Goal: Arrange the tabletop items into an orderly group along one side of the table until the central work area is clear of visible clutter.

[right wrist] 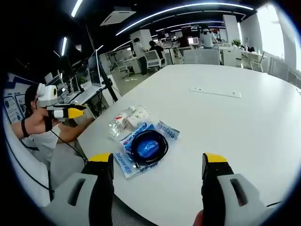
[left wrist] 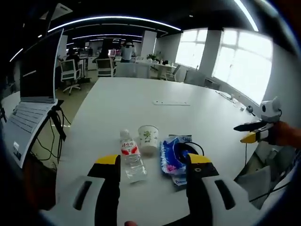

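A clear water bottle (left wrist: 131, 157) with a red label lies on the white table (left wrist: 141, 108), beside an upright paper cup (left wrist: 148, 138) and a blue plastic packet (left wrist: 175, 157) with a black cable coil on it. My left gripper (left wrist: 153, 165) hovers open just short of them, empty. In the right gripper view the same packet (right wrist: 146, 147), bottle (right wrist: 118, 124) and cup (right wrist: 136, 115) lie near the table edge, ahead and left of my open, empty right gripper (right wrist: 157, 162). The other gripper (right wrist: 63, 113) shows at far left, and the right one (left wrist: 254, 132) at the left view's right edge.
A flat white strip (left wrist: 171, 102) lies farther out on the table (right wrist: 225, 108). An open laptop (left wrist: 33, 94) on a stand with cables stands left of the table. Office chairs (left wrist: 70, 73), desks and people fill the background; windows (left wrist: 235, 61) line the right.
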